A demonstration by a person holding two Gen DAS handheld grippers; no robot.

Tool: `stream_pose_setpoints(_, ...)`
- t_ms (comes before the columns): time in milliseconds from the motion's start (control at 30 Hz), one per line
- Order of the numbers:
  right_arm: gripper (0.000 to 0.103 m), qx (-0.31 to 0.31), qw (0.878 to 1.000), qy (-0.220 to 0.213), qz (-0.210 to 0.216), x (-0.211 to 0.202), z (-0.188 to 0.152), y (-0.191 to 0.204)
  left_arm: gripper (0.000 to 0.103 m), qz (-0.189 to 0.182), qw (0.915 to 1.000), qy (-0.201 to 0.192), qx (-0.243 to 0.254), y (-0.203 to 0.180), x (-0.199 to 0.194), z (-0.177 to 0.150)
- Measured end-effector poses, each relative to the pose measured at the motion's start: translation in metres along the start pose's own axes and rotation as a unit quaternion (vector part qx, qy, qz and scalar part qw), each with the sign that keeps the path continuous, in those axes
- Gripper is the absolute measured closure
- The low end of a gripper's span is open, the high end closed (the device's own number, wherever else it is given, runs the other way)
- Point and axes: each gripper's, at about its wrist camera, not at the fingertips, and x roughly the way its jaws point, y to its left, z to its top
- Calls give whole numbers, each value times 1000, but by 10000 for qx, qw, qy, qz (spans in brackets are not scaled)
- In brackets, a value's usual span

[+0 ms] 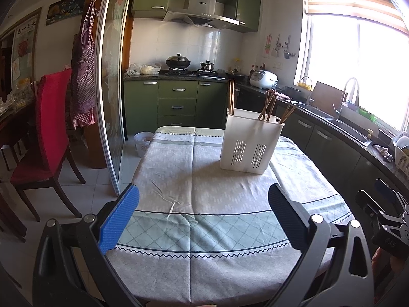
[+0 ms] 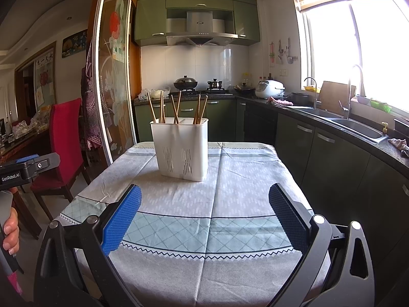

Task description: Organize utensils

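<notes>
The white rectangular plastic utensil holder [image 2: 182, 149] has smooth walls and two panels of vertical drain slots low on its near face. It stands upright on the bench [image 2: 230, 179], ahead of both sets of jaws and well apart from them. The bench carries a creased woven cloth, grey with a pale green diamond-lattice band edged by a dark zigzag line. The holder contains slim brown wooden chopsticks [image 2: 176, 108], standing tilted in three clusters across its width. The left gripper [image 1: 203, 215] has ribbed blue pads on black arms; its jaws are spread and empty, as are the jaws of the right gripper [image 2: 204, 215]. Only the right wrist view shows a hand [image 2: 10, 232] on the left gripper's handle, left of the jaws. Only the left wrist view shows a white patterned bin [image 1: 143, 143] on the floor, beyond the left jaw.
</notes>
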Motion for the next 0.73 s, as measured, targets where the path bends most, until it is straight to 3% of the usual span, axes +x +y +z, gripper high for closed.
stream_pose_setpoints(733,5,-15,10000,39,-10,3,-10,-4,7,-183,9998,-18,-33,5,7,4)
